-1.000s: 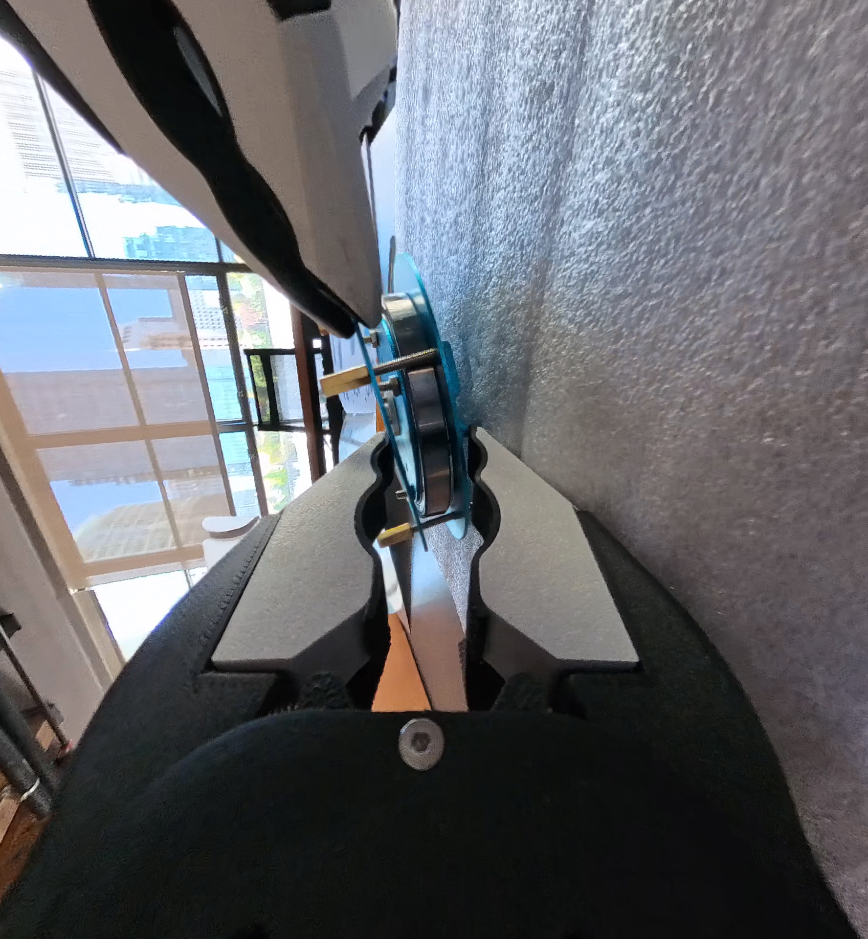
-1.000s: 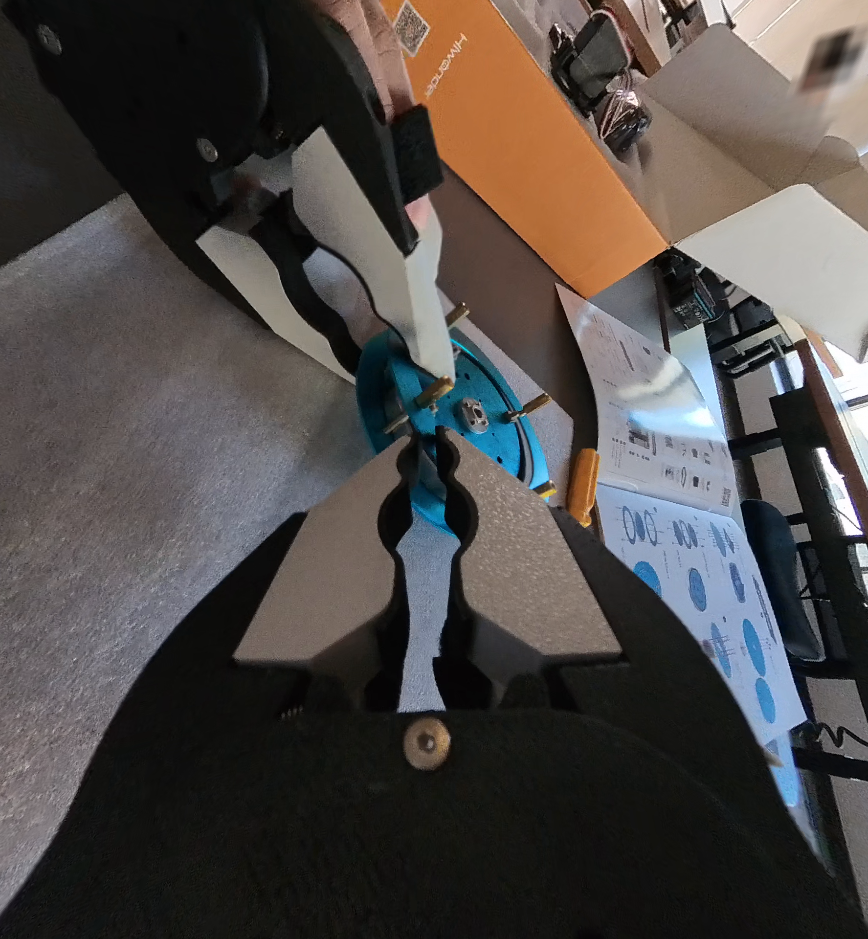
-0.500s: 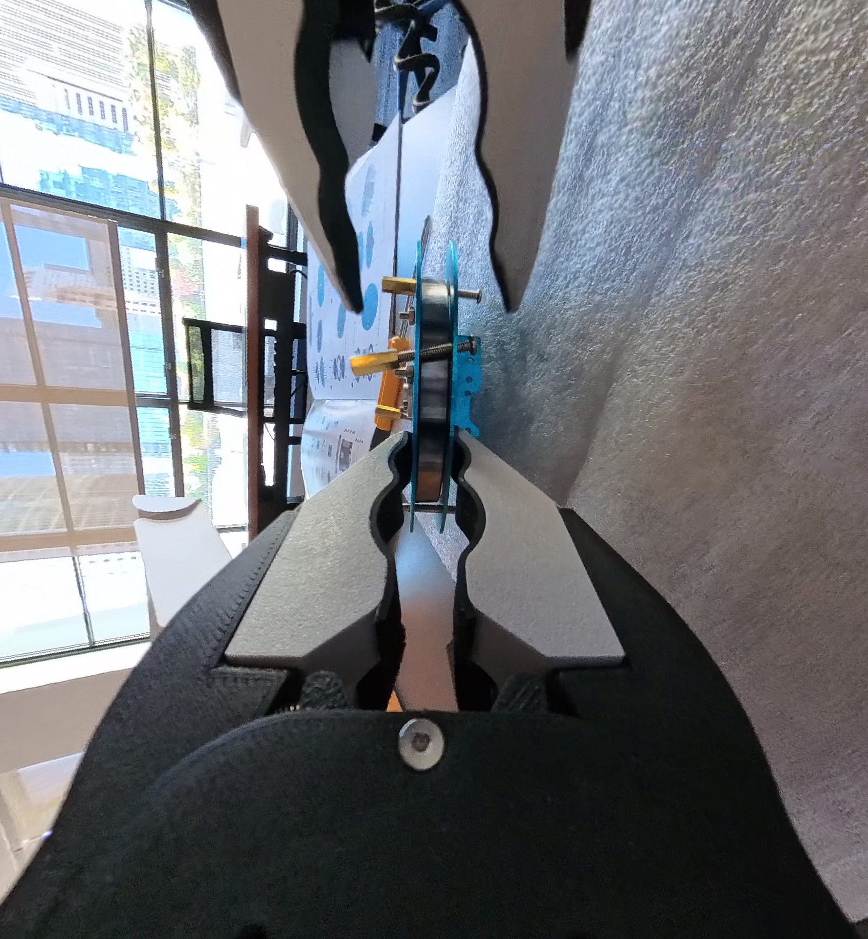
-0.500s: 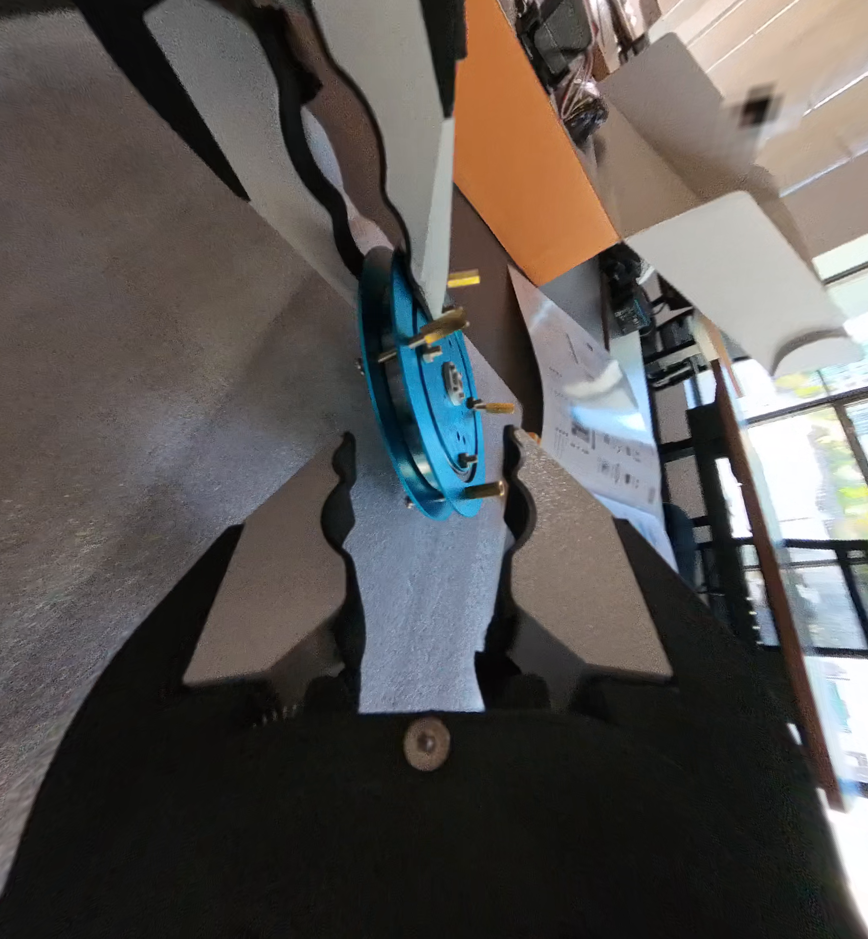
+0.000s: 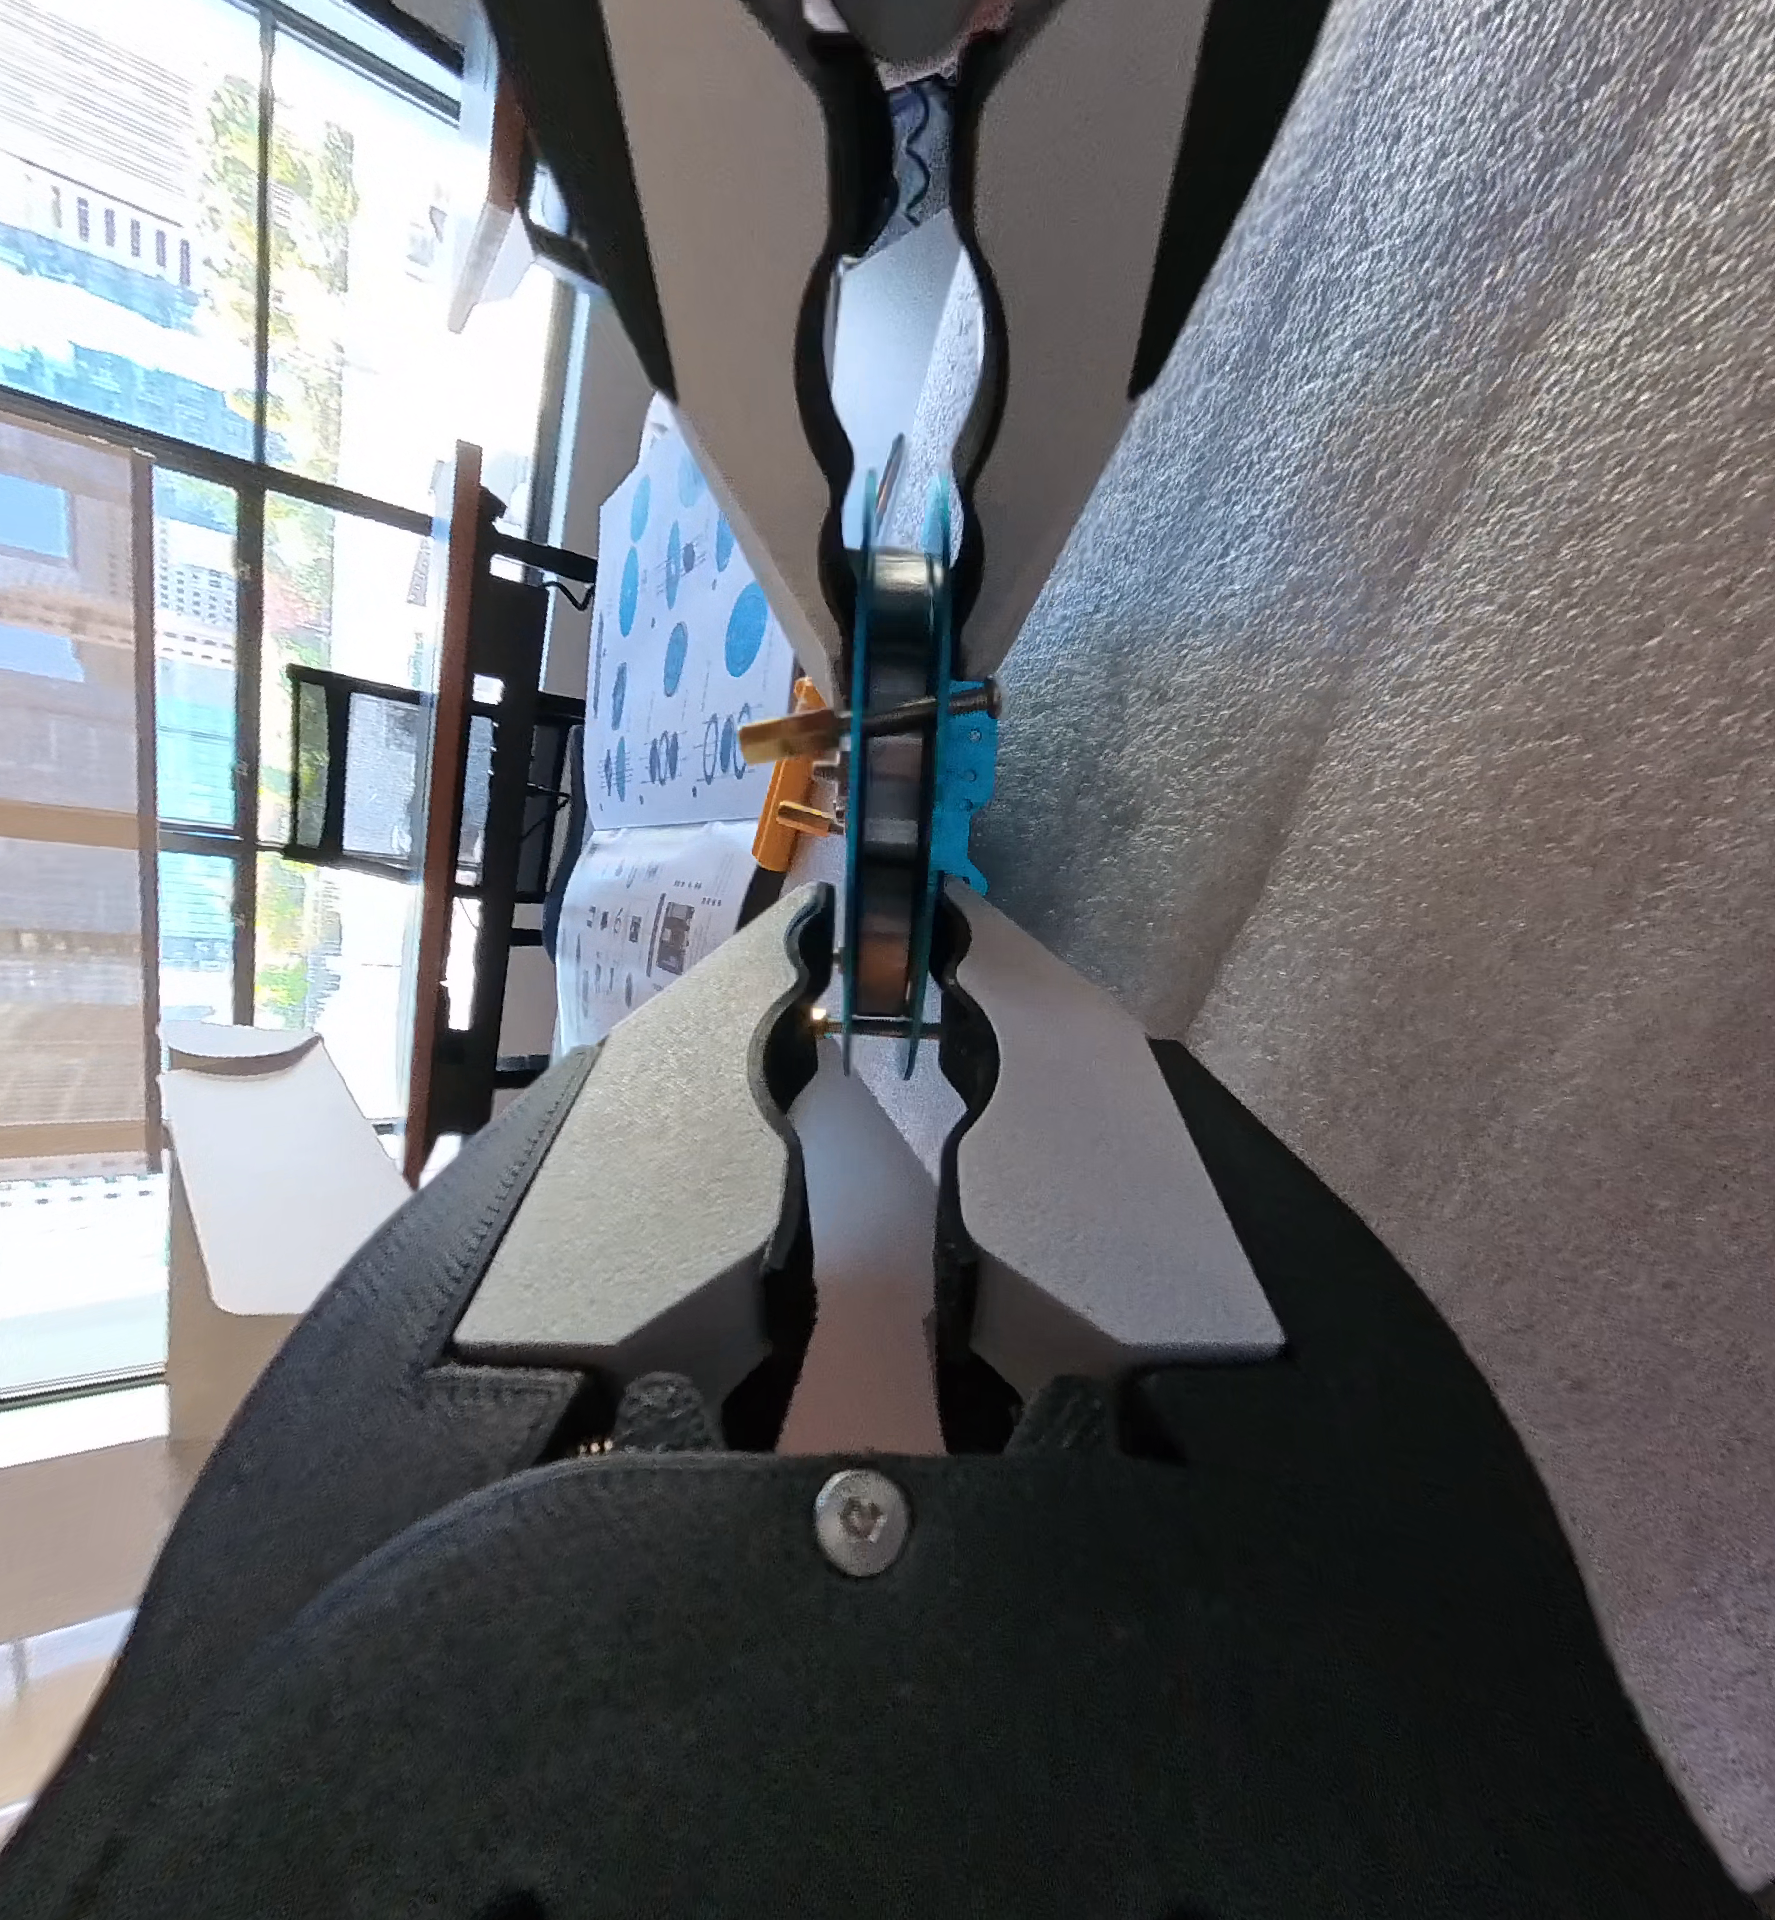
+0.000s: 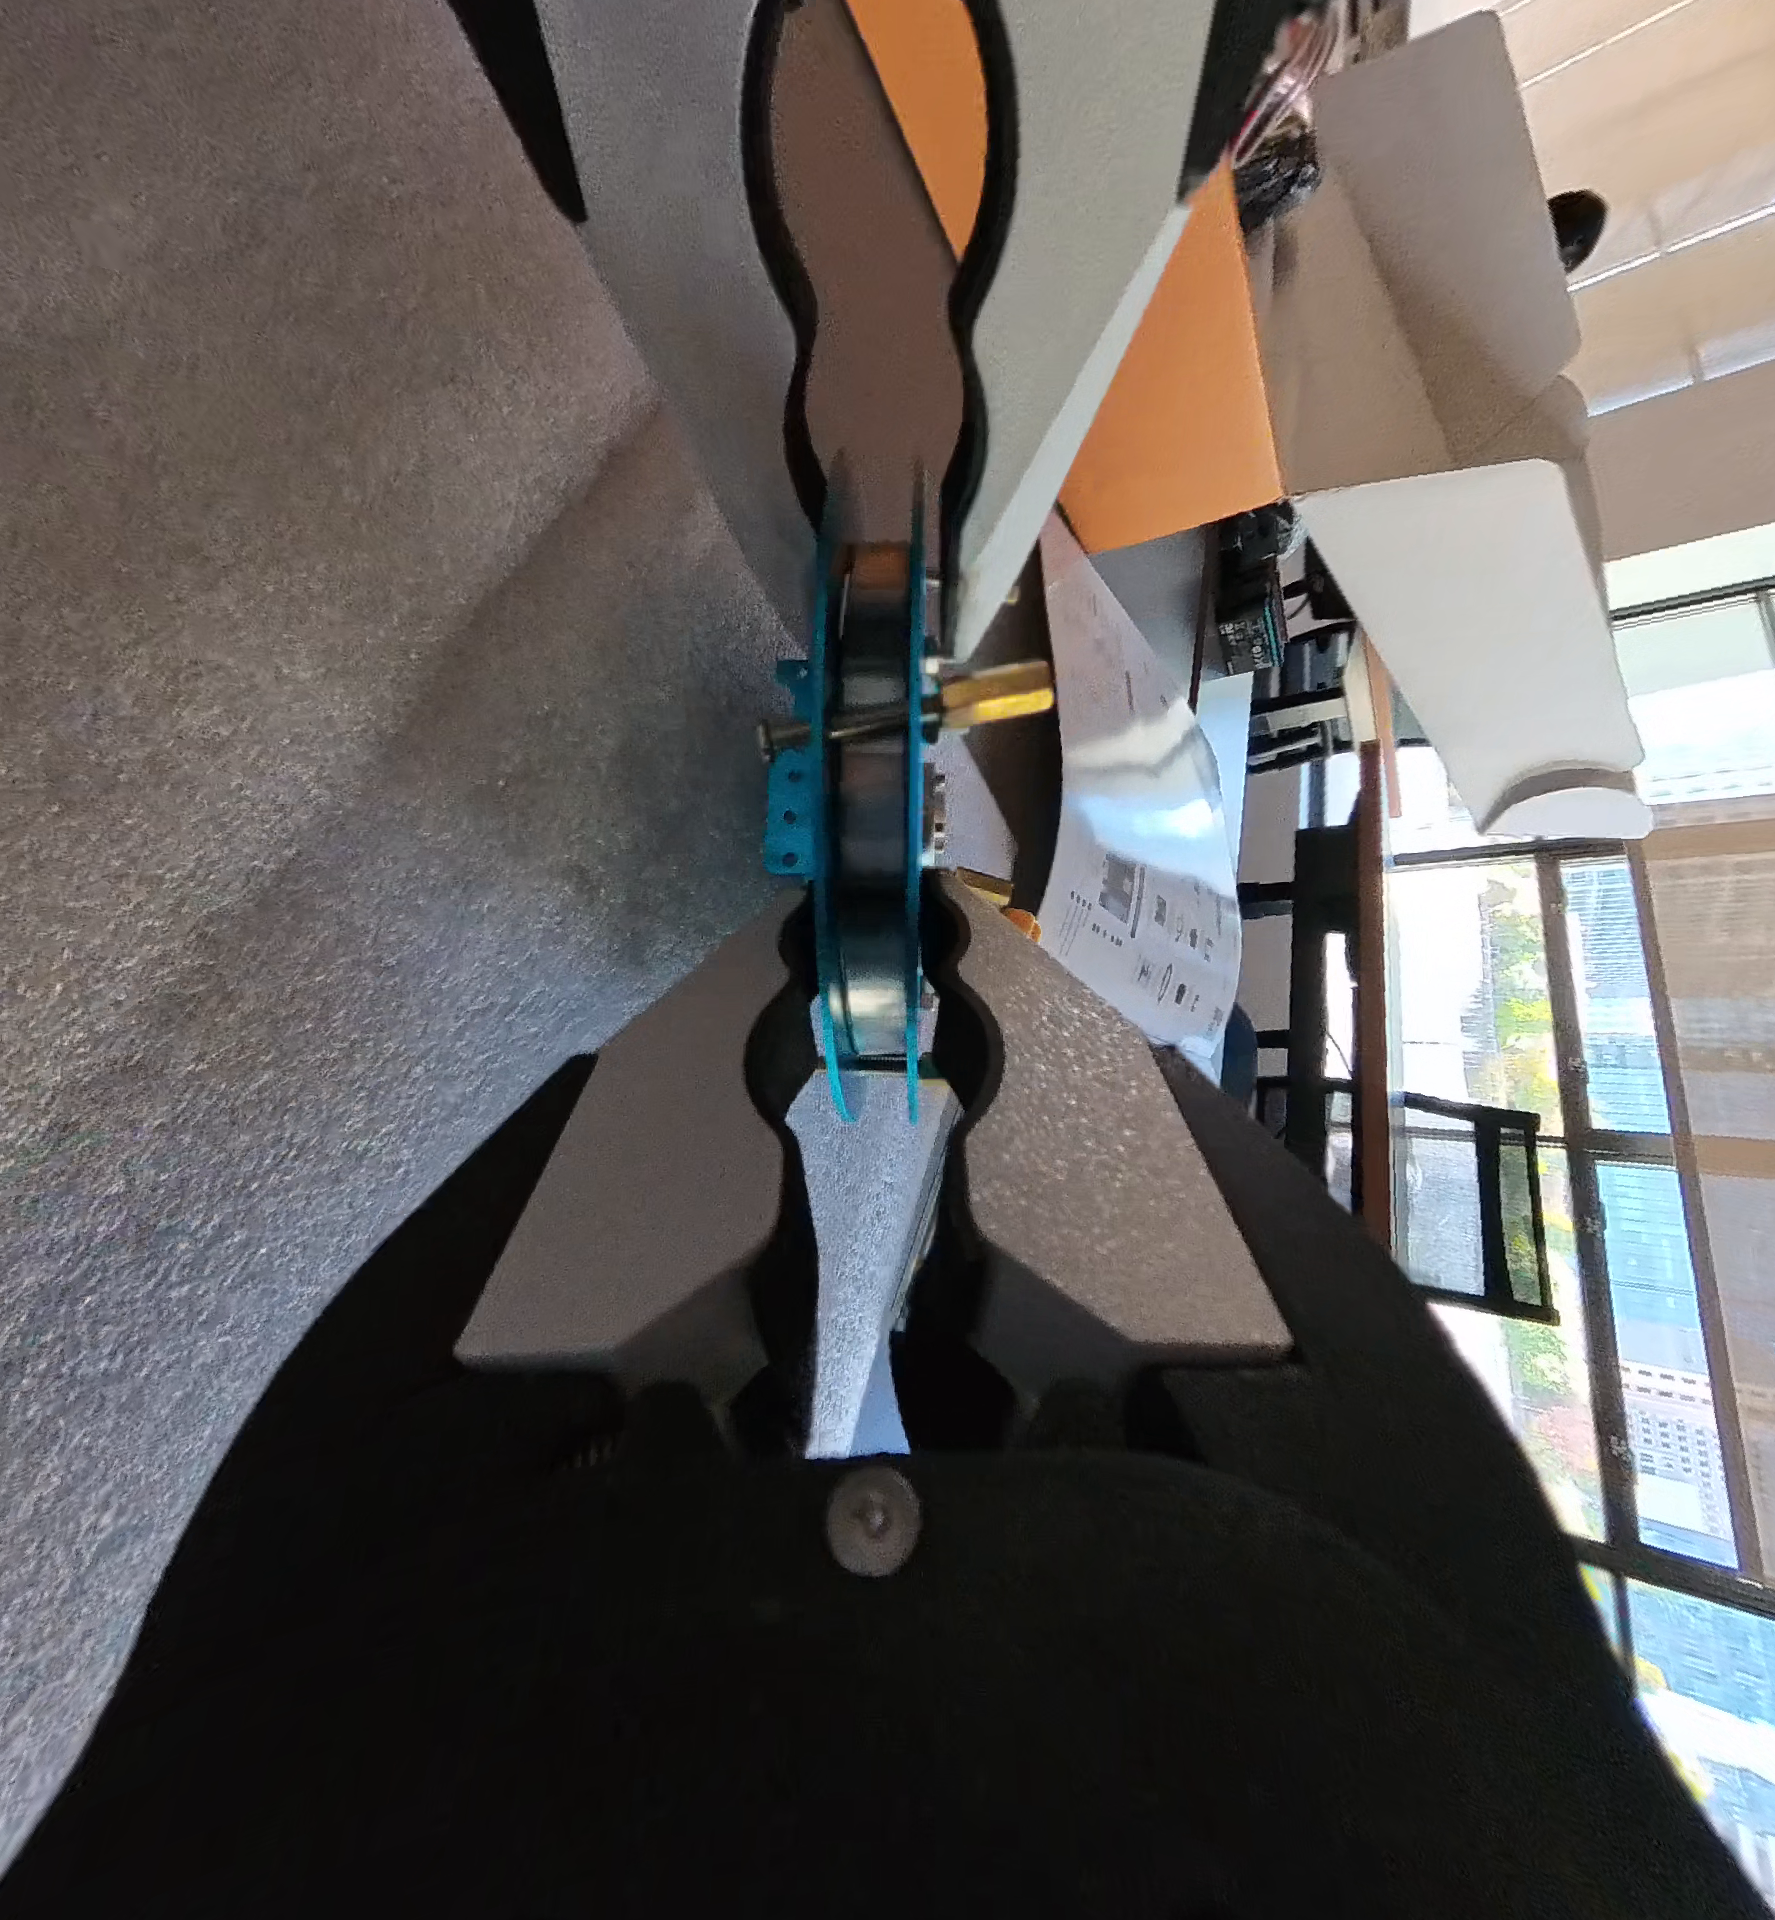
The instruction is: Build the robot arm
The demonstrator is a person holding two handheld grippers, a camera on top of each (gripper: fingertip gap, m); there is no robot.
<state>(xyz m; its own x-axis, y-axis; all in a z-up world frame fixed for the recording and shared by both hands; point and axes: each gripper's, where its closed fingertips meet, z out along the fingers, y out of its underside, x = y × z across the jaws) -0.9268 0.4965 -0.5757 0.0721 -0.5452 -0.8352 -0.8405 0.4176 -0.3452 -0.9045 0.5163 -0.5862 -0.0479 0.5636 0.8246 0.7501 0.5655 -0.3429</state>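
A round assembly of two blue plates (image 5: 898, 769) with a dark metal ring between them, brass standoffs (image 5: 789, 738) and long screws is seen edge-on, held upright over the grey foam mat (image 5: 1434, 727). My left gripper (image 5: 888, 914) is shut on its near edge. My right gripper (image 6: 872, 914) is shut on the opposite edge of the same assembly (image 6: 872, 748). Each gripper faces the other across the disc; the right one shows at the top of the left wrist view (image 5: 898, 623), the left one at the top of the right wrist view (image 6: 878, 520).
Printed instruction sheets (image 5: 675, 665) and an orange tool handle (image 5: 784, 821) lie beyond the mat. An orange box (image 6: 1163, 416) with white cardboard flaps (image 6: 1434, 520) stands behind. Large windows (image 5: 135, 623) and a black rack (image 6: 1319, 935) are farther off. Left tips to right tips: about 4 cm.
The right gripper opened, moved around the disc's edge and has closed on it. The assembly has turned from tilted to edge-on between both grippers. The left gripper kept its hold.
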